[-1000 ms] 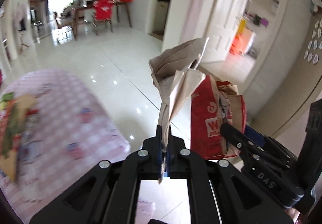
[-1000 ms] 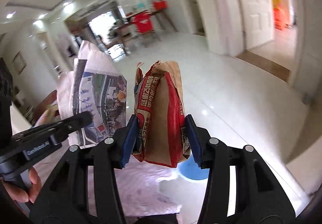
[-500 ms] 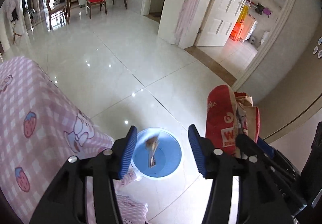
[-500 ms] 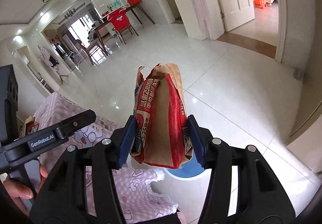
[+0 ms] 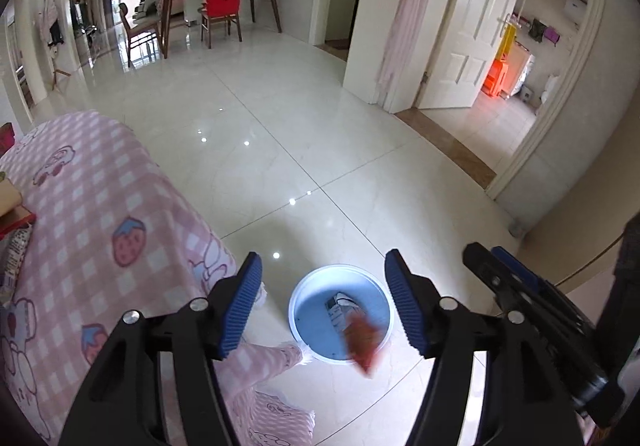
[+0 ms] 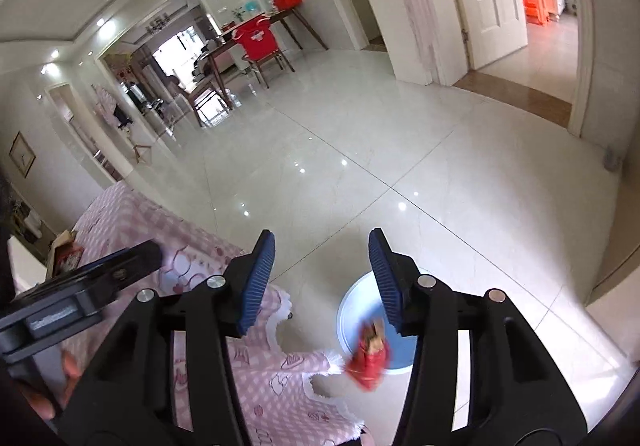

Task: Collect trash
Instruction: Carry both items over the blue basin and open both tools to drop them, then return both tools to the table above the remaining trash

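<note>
Grippers over a bin, both empty and spread wide.

Right gripper (image 6: 322, 278) has let go; left gripper (image 5: 322, 302) also holds nothing. A blurred red-and-brown paper snack bag (image 6: 369, 353) hangs in mid-air above the round blue plastic trash bin (image 5: 298, 320) on the glossy floor, beside a pink checked cloth (image 5: 80, 213). Judged best: keep both grippers centred over the rim until it lands.

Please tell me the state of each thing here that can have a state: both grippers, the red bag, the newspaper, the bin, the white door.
left gripper: open, holding nothing
right gripper: open, holding nothing
red bag: blurred, in the air at the bin's rim
blue bin: upright on the floor, no lid
newspaper: lying inside the bin
white door: open
</note>
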`<action>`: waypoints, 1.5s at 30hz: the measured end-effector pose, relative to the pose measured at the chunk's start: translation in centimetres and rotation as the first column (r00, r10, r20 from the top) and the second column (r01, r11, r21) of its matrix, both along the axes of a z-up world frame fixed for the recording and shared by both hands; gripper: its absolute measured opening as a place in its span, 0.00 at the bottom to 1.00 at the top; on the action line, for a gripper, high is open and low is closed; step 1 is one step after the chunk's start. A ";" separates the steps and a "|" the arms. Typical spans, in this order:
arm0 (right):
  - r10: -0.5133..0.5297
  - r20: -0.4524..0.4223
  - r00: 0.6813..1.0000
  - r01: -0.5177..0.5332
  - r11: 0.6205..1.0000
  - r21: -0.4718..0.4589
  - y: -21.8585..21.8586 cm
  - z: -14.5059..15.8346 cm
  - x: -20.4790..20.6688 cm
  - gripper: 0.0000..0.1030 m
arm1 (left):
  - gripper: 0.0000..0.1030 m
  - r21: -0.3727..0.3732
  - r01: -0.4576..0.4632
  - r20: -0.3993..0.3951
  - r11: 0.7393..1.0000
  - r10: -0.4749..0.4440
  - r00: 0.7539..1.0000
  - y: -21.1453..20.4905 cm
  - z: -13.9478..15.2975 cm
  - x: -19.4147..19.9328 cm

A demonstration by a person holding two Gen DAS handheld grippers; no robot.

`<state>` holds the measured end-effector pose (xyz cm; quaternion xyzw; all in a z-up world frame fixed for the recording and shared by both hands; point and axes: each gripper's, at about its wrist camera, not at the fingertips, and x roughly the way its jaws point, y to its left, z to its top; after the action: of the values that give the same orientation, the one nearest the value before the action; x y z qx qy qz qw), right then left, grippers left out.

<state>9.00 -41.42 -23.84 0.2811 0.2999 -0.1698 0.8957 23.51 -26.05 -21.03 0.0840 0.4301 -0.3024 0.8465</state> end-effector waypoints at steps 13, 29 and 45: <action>0.089 0.017 0.996 -0.089 0.996 -0.018 4.2 3.4 -1.1 0.63 | 0.66 -0.038 -0.029 0.057 0.999 0.031 0.998 4.7 4.0 -2.0; 0.415 0.102 0.904 -0.413 0.910 -0.044 19.7 9.8 0.6 0.68 | 0.73 -0.012 -0.483 0.250 0.876 0.470 0.847 28.8 9.8 -5.6; 0.614 0.026 0.789 -0.612 0.788 -0.067 33.6 9.4 5.0 0.68 | 0.33 -0.045 -0.601 0.075 0.798 0.602 0.795 41.1 4.5 -4.0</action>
<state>14.00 -7.82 -14.43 0.1479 0.3492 0.1282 0.9164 19.53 15.07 -16.58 -0.0520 0.3951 -0.0181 0.9170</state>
